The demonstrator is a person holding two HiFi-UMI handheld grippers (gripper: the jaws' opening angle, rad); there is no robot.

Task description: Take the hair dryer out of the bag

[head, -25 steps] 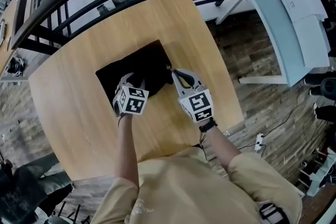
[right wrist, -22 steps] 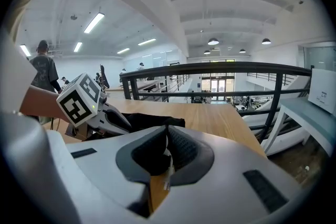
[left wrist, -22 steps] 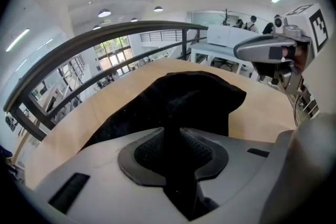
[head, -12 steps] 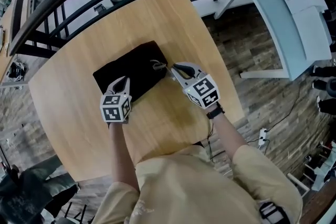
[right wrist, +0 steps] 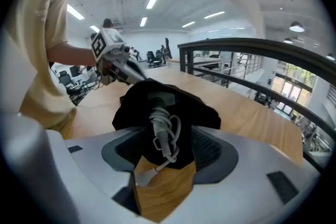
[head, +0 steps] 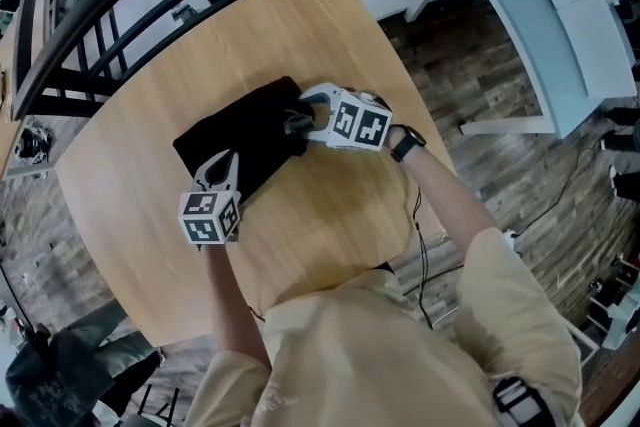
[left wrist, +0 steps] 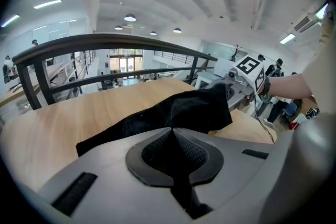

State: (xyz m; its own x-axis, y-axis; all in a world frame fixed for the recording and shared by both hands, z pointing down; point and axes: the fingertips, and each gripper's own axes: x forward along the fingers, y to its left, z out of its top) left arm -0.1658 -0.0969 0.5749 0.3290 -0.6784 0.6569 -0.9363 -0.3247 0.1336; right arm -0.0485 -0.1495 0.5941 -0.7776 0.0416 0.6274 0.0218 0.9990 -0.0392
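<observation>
The hair dryer pokes out of the black bag on the table. It sits between the right gripper's jaws, which have just been opening and stand wide apart. Only the right gripper view shows the grey cord wound round its handle. The left gripper is pinched tight on the bag's other end.

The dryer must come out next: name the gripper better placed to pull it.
Right. The right gripper, jaws just opened, straddles the coiled cord at the bag mouth; the left gripper is shut on the bag.
</observation>
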